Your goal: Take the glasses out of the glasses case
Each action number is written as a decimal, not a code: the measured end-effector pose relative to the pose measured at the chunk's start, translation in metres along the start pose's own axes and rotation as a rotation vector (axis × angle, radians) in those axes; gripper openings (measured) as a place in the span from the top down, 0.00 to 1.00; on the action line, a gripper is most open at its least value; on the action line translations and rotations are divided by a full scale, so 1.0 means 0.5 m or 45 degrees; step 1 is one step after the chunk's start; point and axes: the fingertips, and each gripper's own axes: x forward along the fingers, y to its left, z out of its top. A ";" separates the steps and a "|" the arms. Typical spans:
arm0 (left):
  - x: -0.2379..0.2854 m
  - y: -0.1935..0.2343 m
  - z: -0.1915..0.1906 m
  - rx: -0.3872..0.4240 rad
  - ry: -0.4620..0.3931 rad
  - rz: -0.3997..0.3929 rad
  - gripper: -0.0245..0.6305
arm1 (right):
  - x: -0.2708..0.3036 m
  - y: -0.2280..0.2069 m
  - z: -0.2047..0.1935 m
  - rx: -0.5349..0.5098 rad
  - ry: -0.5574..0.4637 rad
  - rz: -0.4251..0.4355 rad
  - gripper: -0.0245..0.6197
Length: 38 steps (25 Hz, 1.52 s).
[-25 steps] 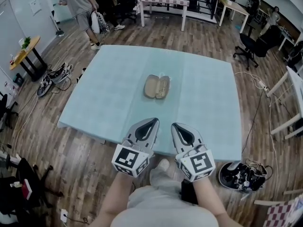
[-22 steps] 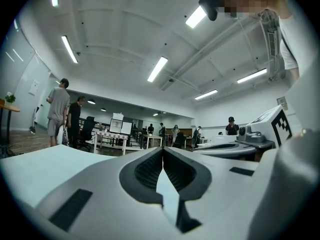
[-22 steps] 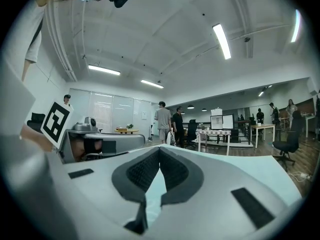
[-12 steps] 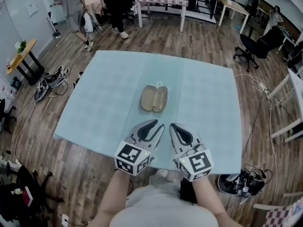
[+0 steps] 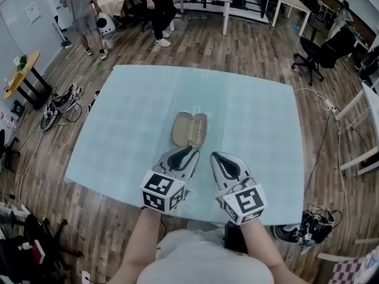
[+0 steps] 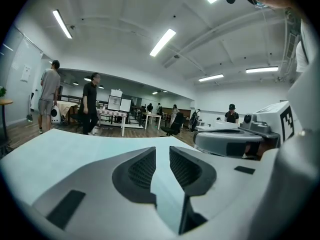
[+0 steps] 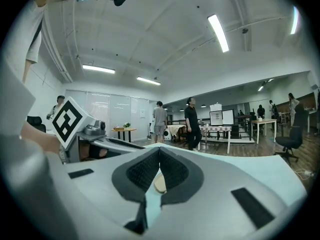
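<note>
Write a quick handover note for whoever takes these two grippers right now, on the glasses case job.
Left gripper: open, empty, over the near part of the table, close to the near end of the glasses case.
Right gripper: shut, empty, alongside the left one, aimed toward the case.
Glasses case: lies open mid-table; the glasses inside are hard to make out.
Done: the case is open, nothing gripped.
Left: open the right gripper, reach in, grip the glasses, lift them out.

Matt glasses case (image 5: 189,129), cloth table cover (image 5: 118,129), wood floor (image 5: 249,46)
</note>
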 end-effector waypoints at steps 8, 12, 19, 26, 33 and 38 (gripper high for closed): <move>0.049 0.048 -0.010 -0.089 0.113 -0.035 0.82 | 0.023 -0.036 -0.015 0.015 0.038 -0.020 0.95; 0.072 0.082 -0.001 -0.178 0.115 -0.075 0.82 | 0.029 -0.045 -0.026 0.034 0.067 -0.045 0.95; 0.128 0.134 -0.012 -0.046 0.168 -0.106 0.94 | 0.050 -0.067 -0.045 0.084 0.108 -0.102 0.95; 0.196 0.181 -0.054 -0.193 0.263 -0.088 0.95 | 0.077 -0.076 -0.052 0.115 0.130 -0.135 0.95; 0.262 0.203 -0.143 -0.346 0.458 -0.109 0.81 | 0.091 -0.093 -0.073 0.142 0.164 -0.157 0.95; 0.294 0.225 -0.200 -0.405 0.594 -0.052 0.83 | 0.104 -0.117 -0.090 0.160 0.192 -0.167 0.95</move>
